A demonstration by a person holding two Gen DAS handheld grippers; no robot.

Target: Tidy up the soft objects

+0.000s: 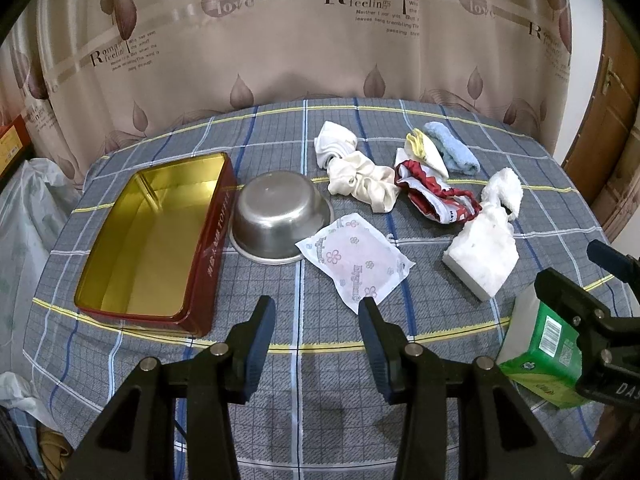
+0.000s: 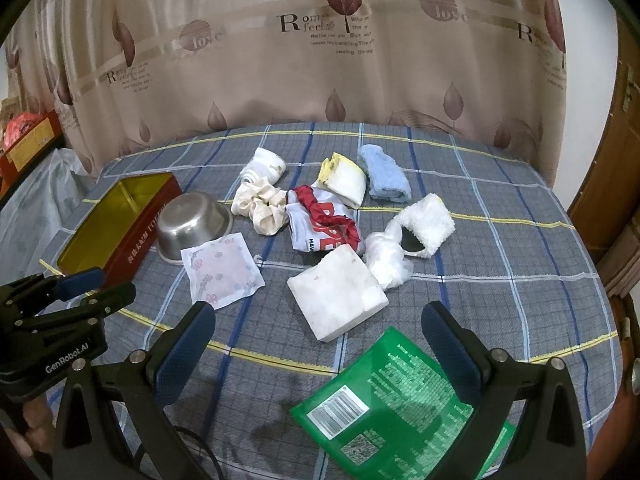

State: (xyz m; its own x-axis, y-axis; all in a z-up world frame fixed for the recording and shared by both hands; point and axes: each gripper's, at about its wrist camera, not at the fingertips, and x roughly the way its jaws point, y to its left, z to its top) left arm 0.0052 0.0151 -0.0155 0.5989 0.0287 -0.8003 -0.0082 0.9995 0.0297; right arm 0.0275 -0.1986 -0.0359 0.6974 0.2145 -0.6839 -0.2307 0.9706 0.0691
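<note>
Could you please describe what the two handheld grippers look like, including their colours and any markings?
Both are matte black plastic frames with silver rivets and two tapered fingers faced with dark blue textured pads. The left gripper carries white "GenRobot.AI" lettering on its body, readable in the right wrist view. The right gripper shows partial white letters "DAS" in the left wrist view. A thin black cable runs beneath it.

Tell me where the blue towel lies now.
The blue towel lies at the far side of the checked cloth, right of the yellow-edged white cloth, near the curtain.
</note>
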